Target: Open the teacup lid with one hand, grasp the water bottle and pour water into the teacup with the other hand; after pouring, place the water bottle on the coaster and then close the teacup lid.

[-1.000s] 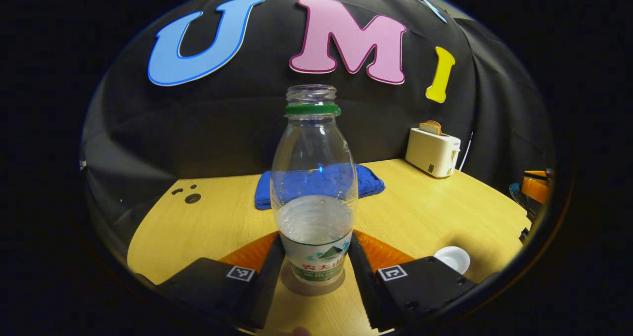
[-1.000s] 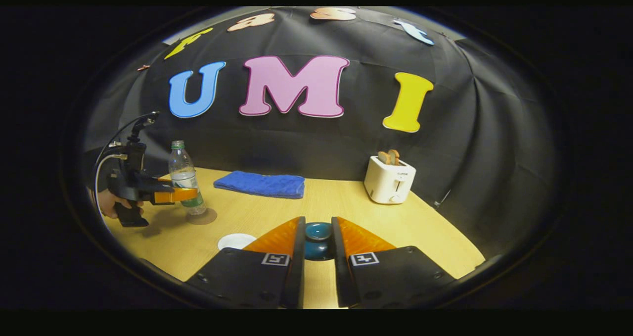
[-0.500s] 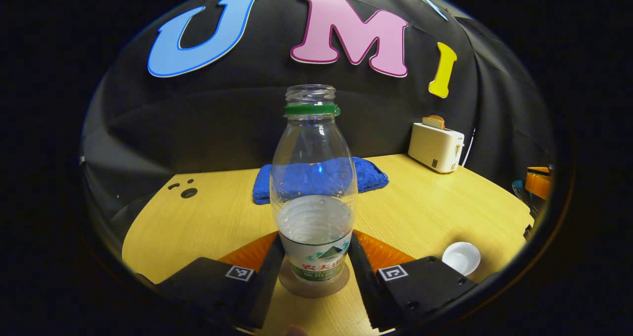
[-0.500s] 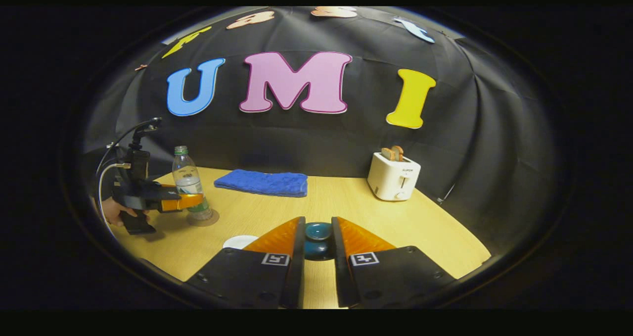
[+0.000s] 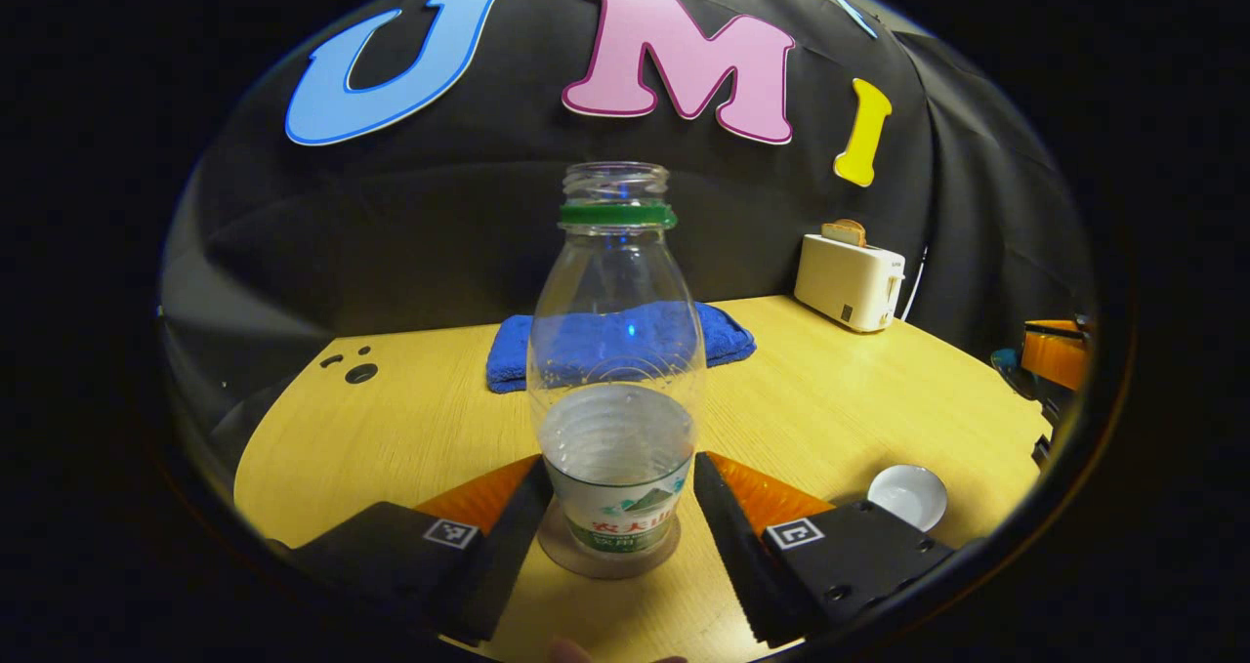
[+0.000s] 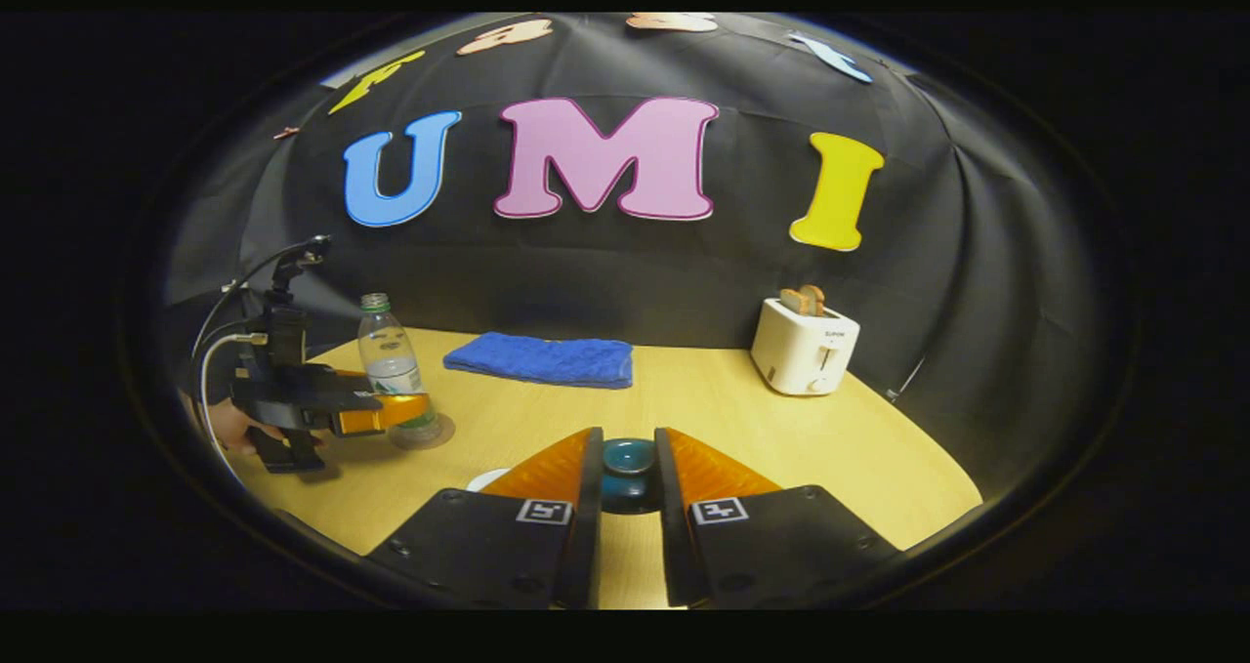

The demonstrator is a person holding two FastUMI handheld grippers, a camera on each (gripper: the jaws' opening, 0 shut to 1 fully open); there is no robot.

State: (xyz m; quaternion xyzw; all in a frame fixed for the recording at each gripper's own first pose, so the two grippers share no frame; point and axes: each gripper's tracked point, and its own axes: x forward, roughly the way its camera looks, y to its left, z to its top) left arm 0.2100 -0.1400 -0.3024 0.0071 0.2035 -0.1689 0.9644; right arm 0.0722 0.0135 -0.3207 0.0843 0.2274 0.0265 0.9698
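Bench: pale wood, carrying everything below
Towel: blue, folded, at the back
Toaster: white, far right corner
Left gripper: jaws parted, either side of the bottle with gaps showing
Water bottle: upright, uncapped, standing on the coaster
Right gripper: jaws closed on the teacup lid
Teacup: white, open, near right
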